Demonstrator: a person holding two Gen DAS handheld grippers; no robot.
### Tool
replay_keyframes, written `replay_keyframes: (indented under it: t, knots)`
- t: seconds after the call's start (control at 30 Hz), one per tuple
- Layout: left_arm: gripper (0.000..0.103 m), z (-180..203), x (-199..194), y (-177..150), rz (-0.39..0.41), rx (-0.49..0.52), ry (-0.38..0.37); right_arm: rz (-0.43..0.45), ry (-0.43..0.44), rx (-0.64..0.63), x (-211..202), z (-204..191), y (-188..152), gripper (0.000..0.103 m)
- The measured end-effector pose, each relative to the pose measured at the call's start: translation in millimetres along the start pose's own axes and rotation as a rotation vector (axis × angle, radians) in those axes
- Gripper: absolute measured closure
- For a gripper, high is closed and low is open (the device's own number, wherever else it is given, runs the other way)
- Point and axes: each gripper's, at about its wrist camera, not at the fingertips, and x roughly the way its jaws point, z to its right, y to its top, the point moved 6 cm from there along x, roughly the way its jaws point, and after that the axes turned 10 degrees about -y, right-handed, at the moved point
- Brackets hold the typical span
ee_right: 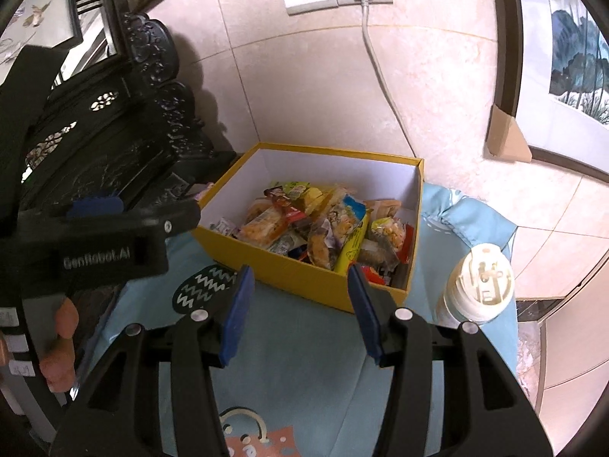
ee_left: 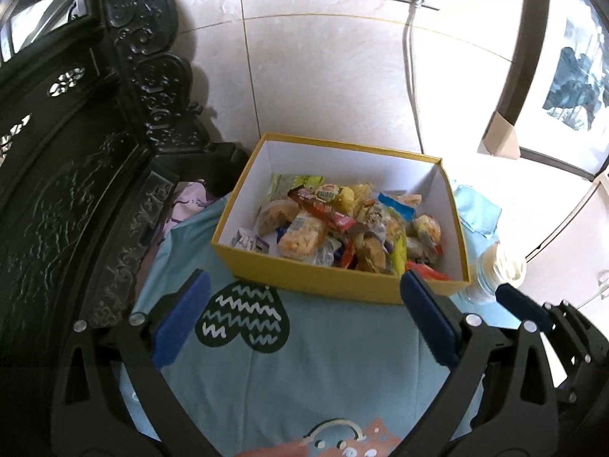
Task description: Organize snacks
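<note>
A yellow box (ee_left: 304, 274) with white inner walls stands on a light blue cloth (ee_left: 323, 361). It also shows in the right wrist view (ee_right: 289, 266). Several wrapped snacks (ee_left: 342, 224) lie piled inside it, also seen from the right wrist (ee_right: 323, 224). My left gripper (ee_left: 304, 312) is open and empty, just in front of the box's near wall. My right gripper (ee_right: 300, 304) is open and empty, in front of the box's near right corner. The left gripper's body (ee_right: 106, 236) shows at the left of the right wrist view.
A dark carved wooden chair (ee_left: 95, 171) stands left of the box. A white-capped bottle (ee_right: 479, 282) stands on the cloth right of the box. A tiled wall with a socket and plugged cable (ee_right: 365, 7) is behind. A framed painting (ee_right: 571, 57) leans at the right.
</note>
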Motion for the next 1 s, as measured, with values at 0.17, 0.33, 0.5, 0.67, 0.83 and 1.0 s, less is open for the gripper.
replay_keyframes:
  t: [0.17,0.33,0.5,0.67,0.83,1.0]
  knots:
    - [0.002,3.8,-21.8,-13.5,0.015,0.013,-0.010,0.022,-0.008,-0.018,-19.2,-4.0,-4.9,0.046]
    - [0.002,7.7,-39.8,-22.5,0.024,0.027,-0.017,0.031,-0.013,-0.024,-33.4,-8.7,-11.1,0.046]
    - [0.002,7.8,-53.7,-29.9,0.040,0.025,-0.016,0.043,-0.023,-0.027,-46.7,-13.2,-14.4,0.045]
    - [0.002,4.1,-70.9,-38.9,0.081,0.028,0.017,0.044,-0.036,-0.023,-55.9,-16.8,-18.4,0.044]
    - [0.002,2.7,-83.8,-45.9,0.102,0.031,0.030,0.050,-0.041,-0.026,-64.8,-20.8,-23.1,0.043]
    - [0.002,1.9,-88.5,-52.0,0.090,0.034,0.028,0.051,-0.058,-0.002,-73.5,-20.5,-26.6,0.041]
